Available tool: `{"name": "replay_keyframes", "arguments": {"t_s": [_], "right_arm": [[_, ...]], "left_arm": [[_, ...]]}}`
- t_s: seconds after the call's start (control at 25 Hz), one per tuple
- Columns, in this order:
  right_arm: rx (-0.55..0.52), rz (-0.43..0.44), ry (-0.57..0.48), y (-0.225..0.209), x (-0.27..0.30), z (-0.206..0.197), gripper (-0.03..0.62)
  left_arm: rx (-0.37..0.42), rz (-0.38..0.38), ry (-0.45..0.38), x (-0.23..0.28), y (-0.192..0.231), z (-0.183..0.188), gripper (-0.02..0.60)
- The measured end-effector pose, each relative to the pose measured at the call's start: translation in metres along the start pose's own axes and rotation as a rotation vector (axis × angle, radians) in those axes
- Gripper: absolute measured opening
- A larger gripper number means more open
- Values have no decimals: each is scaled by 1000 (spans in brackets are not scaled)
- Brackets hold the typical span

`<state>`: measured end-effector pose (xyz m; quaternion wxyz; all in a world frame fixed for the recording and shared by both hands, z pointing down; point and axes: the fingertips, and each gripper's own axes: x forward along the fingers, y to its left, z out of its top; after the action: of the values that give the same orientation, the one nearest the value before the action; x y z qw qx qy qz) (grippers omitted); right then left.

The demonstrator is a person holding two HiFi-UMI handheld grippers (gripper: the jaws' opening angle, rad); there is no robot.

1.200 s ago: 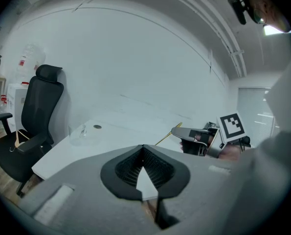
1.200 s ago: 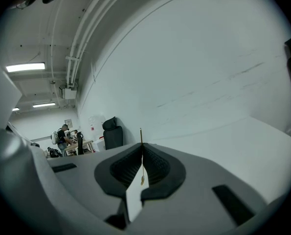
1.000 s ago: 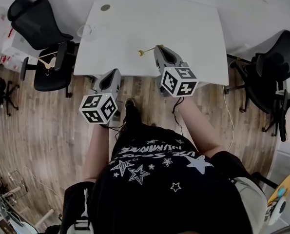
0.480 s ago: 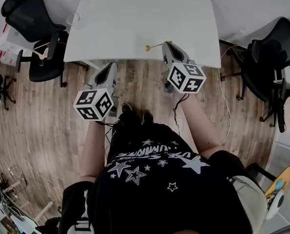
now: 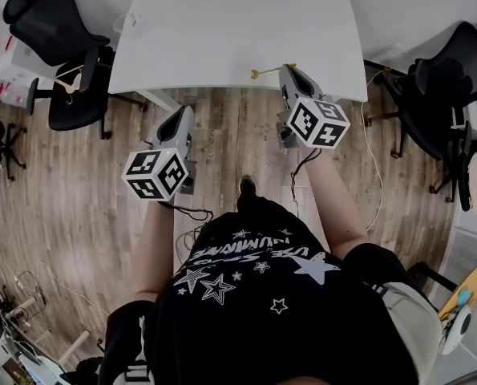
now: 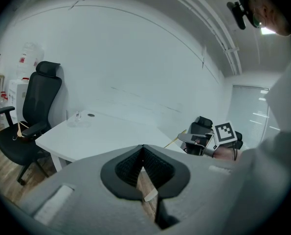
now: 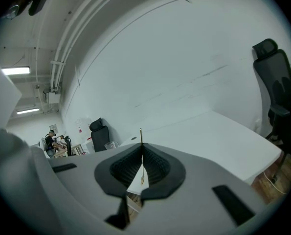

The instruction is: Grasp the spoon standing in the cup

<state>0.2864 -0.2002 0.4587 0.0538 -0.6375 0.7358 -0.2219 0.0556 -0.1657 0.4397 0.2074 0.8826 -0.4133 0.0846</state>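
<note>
A thin gold spoon (image 5: 262, 72) sticks out sideways to the left from my right gripper (image 5: 284, 70), which is shut on its handle at the near edge of the white table (image 5: 238, 30). Looking along the right gripper's jaws, the spoon (image 7: 141, 137) stands pinched between the closed pads of the right gripper (image 7: 142, 153). The clear cup (image 5: 128, 21) stands far off at the table's back left corner, apart from both grippers. My left gripper (image 5: 176, 117) hangs over the wood floor, shut and holding nothing. From the left gripper view the cup (image 6: 77, 117) and the spoon (image 6: 177, 137) are visible beyond the left gripper (image 6: 143, 152).
A black office chair (image 5: 58, 30) with a hanger on it stands left of the table, and more black chairs (image 5: 454, 70) stand to the right. A cable runs along the wood floor (image 5: 222, 143) by the person's feet. People are seen far off (image 7: 52, 141).
The person has stepped back from the table. Both grippers have drawn toward the body, the right one still holding the spoon, now at the table's near edge.
</note>
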Motion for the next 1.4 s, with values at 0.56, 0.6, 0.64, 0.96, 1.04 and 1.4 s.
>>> {"name": "replay_keyframes", "arguments": {"t_s": [0.56,0.6,0.64,0.96,1.04,1.4], "right_arm": [[-18,-47,-22,75,-62,-26,15],[-18,-48,-24,79,-66,-28,15],[-18,-48,-25,83,-71,-31,15],[-36,-55,-37,107,-119,-43,15],[-37,-48,-35,115,-132,-48,15],[-33,-49,-45,141,-179,-68,15]], "left_arm": [[-5,-55,-7,-84,15,-15,5],[-3,-58,-7,-89,15,-17,5],[-2,-62,-7,-94,14,-19,5],[19,-102,-19,-128,-9,-29,5],[24,-108,-21,-137,-15,-32,5],[38,-122,-35,-183,-30,-47,5]]}}
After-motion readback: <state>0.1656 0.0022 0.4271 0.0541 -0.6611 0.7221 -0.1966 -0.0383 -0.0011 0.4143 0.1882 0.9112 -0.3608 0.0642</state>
